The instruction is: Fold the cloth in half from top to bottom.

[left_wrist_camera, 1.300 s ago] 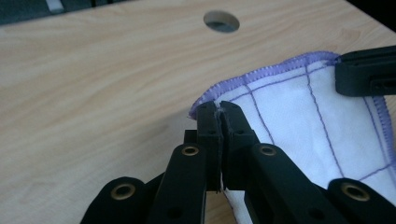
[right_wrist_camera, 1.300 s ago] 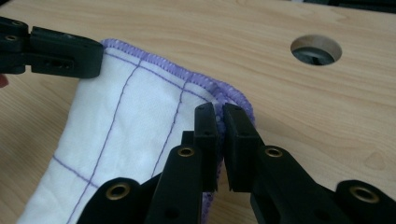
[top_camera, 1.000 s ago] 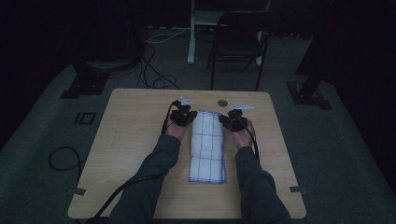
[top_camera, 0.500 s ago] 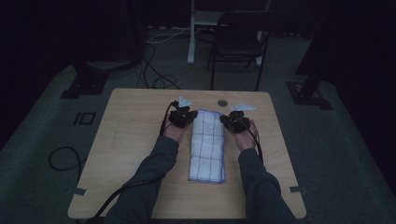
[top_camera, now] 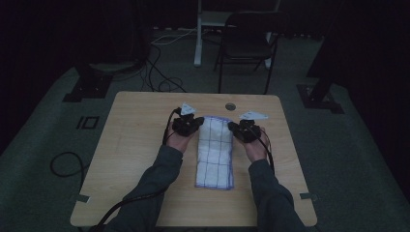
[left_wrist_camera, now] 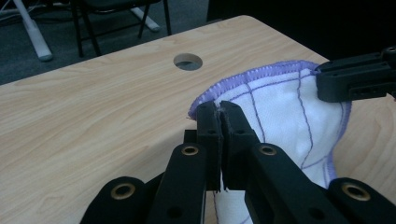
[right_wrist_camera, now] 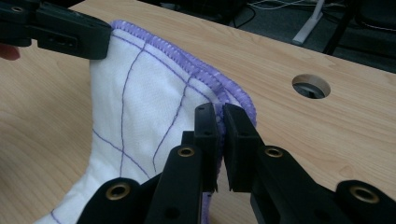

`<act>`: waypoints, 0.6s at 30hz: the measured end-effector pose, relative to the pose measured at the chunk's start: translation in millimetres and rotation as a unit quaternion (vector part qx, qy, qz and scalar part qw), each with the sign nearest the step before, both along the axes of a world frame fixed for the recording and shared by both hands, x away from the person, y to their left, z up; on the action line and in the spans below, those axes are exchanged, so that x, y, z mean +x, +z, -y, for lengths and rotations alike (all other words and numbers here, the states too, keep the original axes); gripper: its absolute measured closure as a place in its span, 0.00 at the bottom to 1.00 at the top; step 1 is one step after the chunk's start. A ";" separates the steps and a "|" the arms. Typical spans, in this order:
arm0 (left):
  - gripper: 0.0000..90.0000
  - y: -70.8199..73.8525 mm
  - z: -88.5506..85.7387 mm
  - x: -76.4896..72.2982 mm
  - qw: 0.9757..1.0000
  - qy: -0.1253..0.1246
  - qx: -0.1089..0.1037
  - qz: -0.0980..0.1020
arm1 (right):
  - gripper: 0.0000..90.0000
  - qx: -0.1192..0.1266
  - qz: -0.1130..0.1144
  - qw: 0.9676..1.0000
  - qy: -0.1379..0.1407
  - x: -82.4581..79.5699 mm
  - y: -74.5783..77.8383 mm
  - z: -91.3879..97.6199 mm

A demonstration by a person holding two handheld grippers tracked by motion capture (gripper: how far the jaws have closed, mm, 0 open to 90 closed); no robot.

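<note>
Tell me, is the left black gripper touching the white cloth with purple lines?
Touching. In the left gripper view, the left gripper has its jaws shut on the purple-stitched corner of the white cloth.

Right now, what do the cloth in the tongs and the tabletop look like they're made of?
Cloth: apparently soft woven cotton, matte white, with thin purple grid lines and a stitched purple hem; it drapes limply. Table: wood or wood-look laminate, I can't tell which; pale grain streaks, smooth satin surface, round hole.

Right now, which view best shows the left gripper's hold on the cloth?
Left gripper view: the left gripper is shut on the cloth corner, close up. The right gripper view shows it far off at the cloth's other corner; the high view shows it small and dark.
</note>
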State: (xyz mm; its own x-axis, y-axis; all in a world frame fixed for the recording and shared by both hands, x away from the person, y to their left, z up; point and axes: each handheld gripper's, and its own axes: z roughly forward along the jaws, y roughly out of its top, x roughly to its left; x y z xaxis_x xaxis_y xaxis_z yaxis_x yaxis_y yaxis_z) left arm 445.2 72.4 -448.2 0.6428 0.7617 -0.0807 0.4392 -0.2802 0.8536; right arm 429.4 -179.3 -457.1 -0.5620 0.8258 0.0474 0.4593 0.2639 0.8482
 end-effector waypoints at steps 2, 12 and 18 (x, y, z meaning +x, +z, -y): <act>0.98 0.3 -0.9 -2.5 1.000 -0.001 -0.001 0.000 | 0.95 0.002 0.001 1.000 0.002 -2.2 0.0 0.3; 0.98 3.4 -4.6 -15.0 1.000 -0.009 -0.013 0.003 | 0.95 0.010 0.009 1.000 0.006 -13.2 1.4 2.1; 0.98 3.4 -7.2 -22.5 1.000 -0.011 -0.025 0.003 | 0.95 0.014 0.012 1.000 0.010 -20.0 1.8 2.4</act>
